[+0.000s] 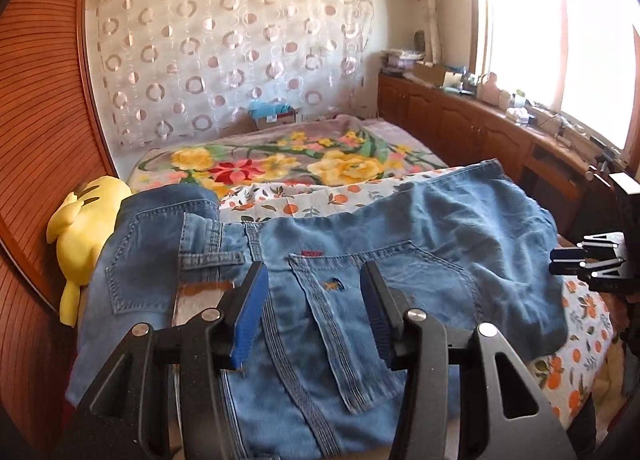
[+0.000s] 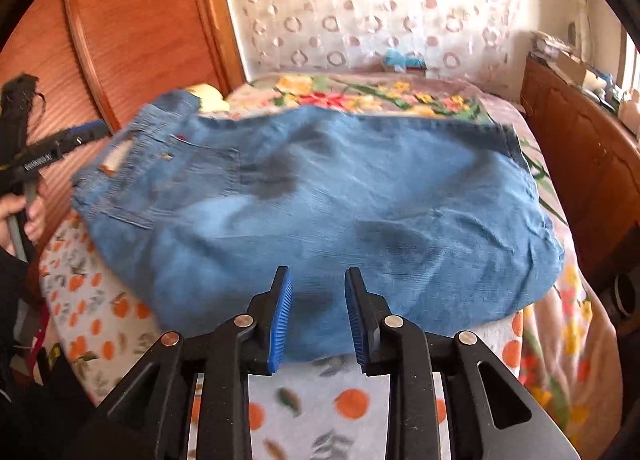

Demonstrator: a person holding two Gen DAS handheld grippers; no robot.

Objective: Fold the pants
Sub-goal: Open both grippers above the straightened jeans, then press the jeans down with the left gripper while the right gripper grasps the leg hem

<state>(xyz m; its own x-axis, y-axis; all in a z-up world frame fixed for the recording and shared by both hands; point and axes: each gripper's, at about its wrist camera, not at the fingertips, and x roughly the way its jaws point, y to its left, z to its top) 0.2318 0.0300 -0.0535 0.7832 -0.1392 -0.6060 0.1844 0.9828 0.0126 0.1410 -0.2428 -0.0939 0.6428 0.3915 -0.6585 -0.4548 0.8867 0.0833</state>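
Blue denim pants [image 1: 440,227] lie folded across the bed, waistband and back pockets toward the left. My left gripper [image 1: 314,272] hovers open over the back pocket [image 1: 340,288], with no cloth between its blue pads. In the right wrist view the same pants [image 2: 360,199] spread wide. My right gripper [image 2: 318,276] stands open just over their near edge, its pads apart and off the cloth. The right gripper [image 1: 592,264] also shows at the right edge of the left wrist view. The left gripper [image 2: 60,143], held by a hand [image 2: 32,215], shows at the far left.
The pants rest on an orange-print sheet [image 1: 580,340] over a floral blanket [image 1: 280,163]. A yellow plush toy [image 1: 88,227] lies by the wooden wall panel [image 1: 40,139] on the left. A cluttered wooden cabinet [image 1: 460,119] runs along the right under the window.
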